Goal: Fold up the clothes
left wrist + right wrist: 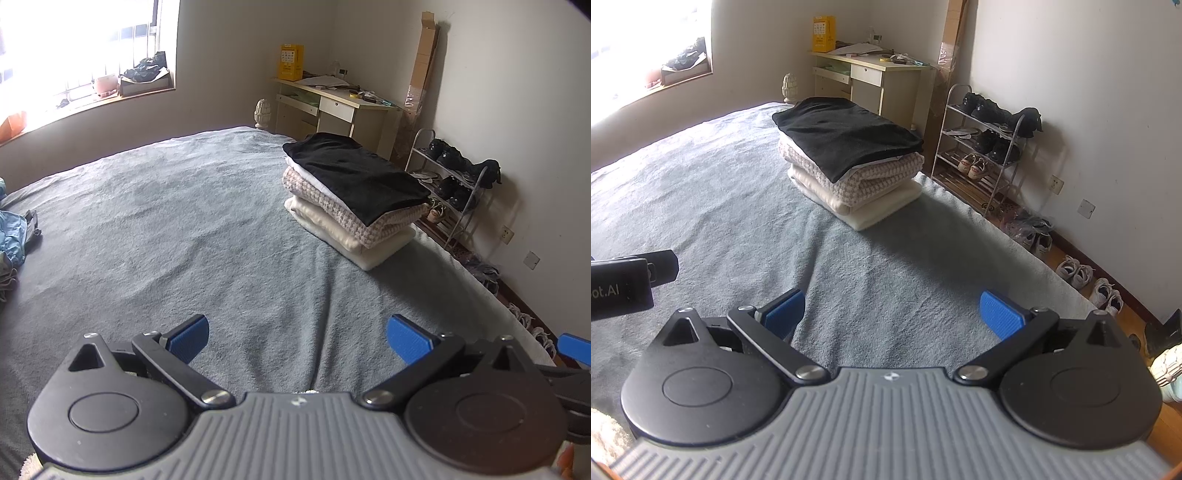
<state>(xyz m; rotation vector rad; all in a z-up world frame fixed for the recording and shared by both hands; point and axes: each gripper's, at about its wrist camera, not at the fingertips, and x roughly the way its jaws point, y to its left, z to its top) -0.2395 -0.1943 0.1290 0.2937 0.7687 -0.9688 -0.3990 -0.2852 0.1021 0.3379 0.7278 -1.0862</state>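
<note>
both grippers, left gripper (297, 338) and right gripper (892, 314), hover empty with jaws wide apart over the bare near stretch of the grey bed (166, 221). the folded stack (849, 155) sits far right by the edge, likely to keep folding room clear; unfolded clothes (13, 236) wait far left.

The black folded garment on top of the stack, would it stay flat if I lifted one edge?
Probably not: the black folded garment drapes over the houndstooth knit, so it looks floppy. Being thin, it likely lifts lightly and may unfold.
</note>
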